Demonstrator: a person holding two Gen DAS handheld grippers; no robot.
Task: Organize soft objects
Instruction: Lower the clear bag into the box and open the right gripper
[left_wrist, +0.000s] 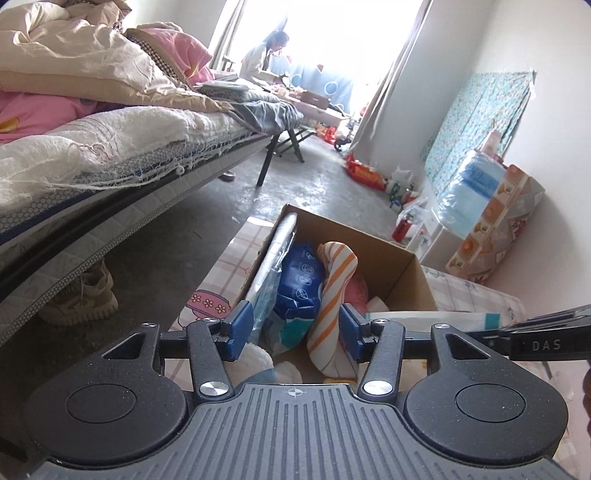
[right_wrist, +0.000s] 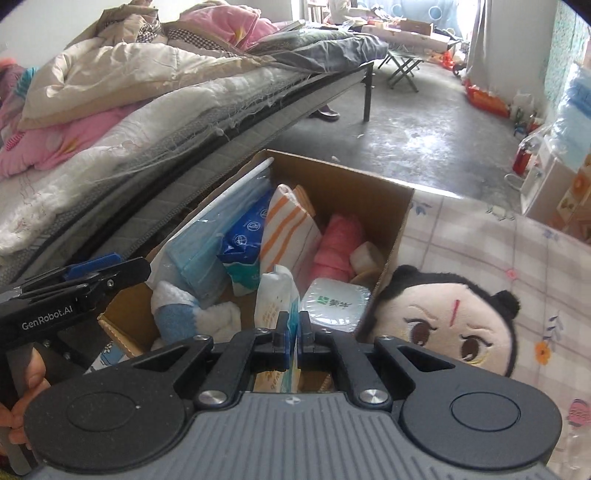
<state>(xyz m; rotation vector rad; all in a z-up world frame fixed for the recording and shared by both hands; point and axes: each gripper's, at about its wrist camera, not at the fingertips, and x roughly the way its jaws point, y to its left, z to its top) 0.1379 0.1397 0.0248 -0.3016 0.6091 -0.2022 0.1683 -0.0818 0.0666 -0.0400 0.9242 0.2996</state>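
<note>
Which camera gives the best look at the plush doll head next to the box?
The right wrist view: the plush doll head shows its face beside the cardboard box. In the left wrist view I cannot make it out.

Both wrist views look steeply down, close over the cardboard box (left_wrist: 402, 273) (right_wrist: 332, 177), bed (left_wrist: 110, 155) (right_wrist: 129, 129) at ten o'clock

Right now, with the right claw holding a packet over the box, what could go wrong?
1. The right claw pinches only the edge of the tissue packet; it may slip.
2. The cardboard box already looks crowded, so the packet may not settle.
3. The plush doll lies against the box wall and could be nudged.
</note>
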